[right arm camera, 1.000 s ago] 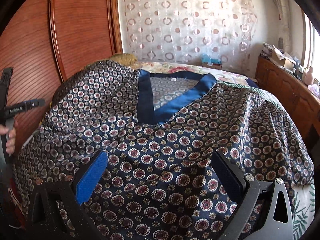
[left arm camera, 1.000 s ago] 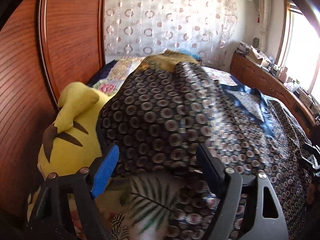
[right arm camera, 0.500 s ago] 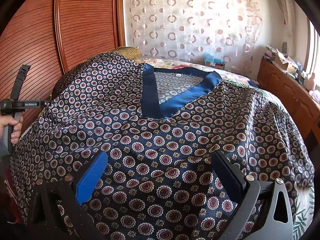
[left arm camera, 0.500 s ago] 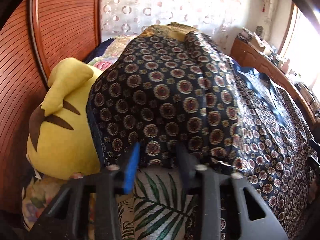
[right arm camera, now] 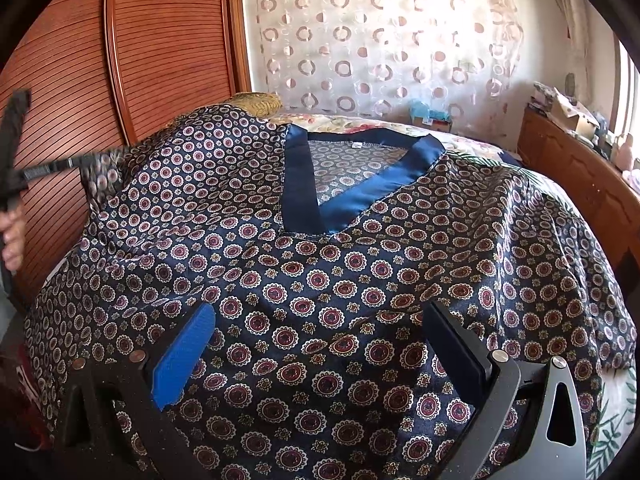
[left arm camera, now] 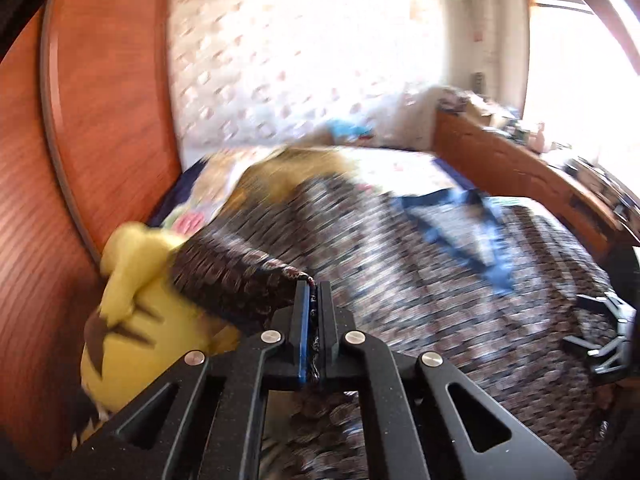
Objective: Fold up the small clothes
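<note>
A dark blue patterned top (right arm camera: 328, 264) with a plain blue V-neck band (right arm camera: 352, 196) lies spread over the bed. My left gripper (left arm camera: 313, 292) is shut on the top's left edge (left arm camera: 248, 280) and holds it lifted; that view is blurred. It also shows at the far left of the right wrist view (right arm camera: 86, 160), pinching the cloth. My right gripper (right arm camera: 320, 332) is open, its blue pad (right arm camera: 184, 356) and black finger (right arm camera: 456, 344) resting over the top's front hem.
A yellow plush toy (left arm camera: 132, 308) lies at the left beside a wooden wardrobe door (right arm camera: 160, 52). A wooden sideboard (right arm camera: 576, 176) with clutter runs along the right. A leaf-print bedsheet (right arm camera: 612, 436) shows under the top. A patterned curtain (right arm camera: 380, 48) hangs behind.
My left gripper has closed on the top's left edge and lifted it, swinging upward. My right gripper has stayed open over the front hem.
</note>
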Tool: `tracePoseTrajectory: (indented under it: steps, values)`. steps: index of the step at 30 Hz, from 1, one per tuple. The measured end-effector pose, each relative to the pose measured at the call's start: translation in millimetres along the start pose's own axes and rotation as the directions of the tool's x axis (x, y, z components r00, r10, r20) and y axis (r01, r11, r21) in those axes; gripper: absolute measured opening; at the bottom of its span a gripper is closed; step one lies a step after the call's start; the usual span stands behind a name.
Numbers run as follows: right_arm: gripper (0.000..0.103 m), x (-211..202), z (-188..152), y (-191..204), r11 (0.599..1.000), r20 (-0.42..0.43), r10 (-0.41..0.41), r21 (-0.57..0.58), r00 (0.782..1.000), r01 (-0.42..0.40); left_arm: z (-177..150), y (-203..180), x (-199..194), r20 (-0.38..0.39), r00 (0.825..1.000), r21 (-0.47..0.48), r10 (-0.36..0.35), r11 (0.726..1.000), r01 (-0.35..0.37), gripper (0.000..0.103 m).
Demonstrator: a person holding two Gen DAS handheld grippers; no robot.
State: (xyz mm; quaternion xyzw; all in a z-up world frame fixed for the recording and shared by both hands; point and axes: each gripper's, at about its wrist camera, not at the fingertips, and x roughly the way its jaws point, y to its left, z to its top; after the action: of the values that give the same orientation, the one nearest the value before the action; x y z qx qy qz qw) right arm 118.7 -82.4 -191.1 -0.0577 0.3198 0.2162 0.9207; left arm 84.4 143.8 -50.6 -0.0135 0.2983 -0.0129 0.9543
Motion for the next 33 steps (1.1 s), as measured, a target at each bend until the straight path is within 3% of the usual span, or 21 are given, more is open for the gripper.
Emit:
tracePoseTrajectory:
  steps: [4,7,9,15,26,30,33]
  values:
    - [0.103,1,0,0,1.000,-0.004,0.002,0.003,1.000,-0.002,9,-42,-6,0.008,0.999,0.074,-0.038,0.997,0.038,0.007]
    - [0.103,3,-1,0,1.000,-0.015,0.010,0.002,1.000,-0.010,3,-52,-10,0.003,0.998,0.092,-0.065,0.994,0.064,0.026]
    - [0.103,4,-1,0,1.000,-0.019,0.015,0.000,1.000,-0.015,0,-50,-14,0.008,0.998,0.091,-0.068,0.994,0.067,0.044]
    - [0.103,5,0,1,1.000,-0.026,0.017,-0.004,1.000,-0.017,-8,-12,-25,0.024,1.000,0.013,-0.008,1.000,0.008,0.068]
    - [0.103,1,3,4,1.000,-0.014,0.013,-0.023,1.000,-0.014,-42,83,27,-0.128,0.985,-0.181,0.116,0.974,-0.138,0.072]
    - [0.103,-5,14,9,0.999,0.025,0.041,-0.032,0.999,-0.041,-46,93,45,-0.156,0.983,-0.200,0.100,0.971,-0.131,0.072]
    - [0.103,-11,26,17,0.997,0.058,0.063,-0.050,0.996,-0.060,-50,98,59,-0.179,0.984,-0.273,0.010,0.960,-0.060,0.071]
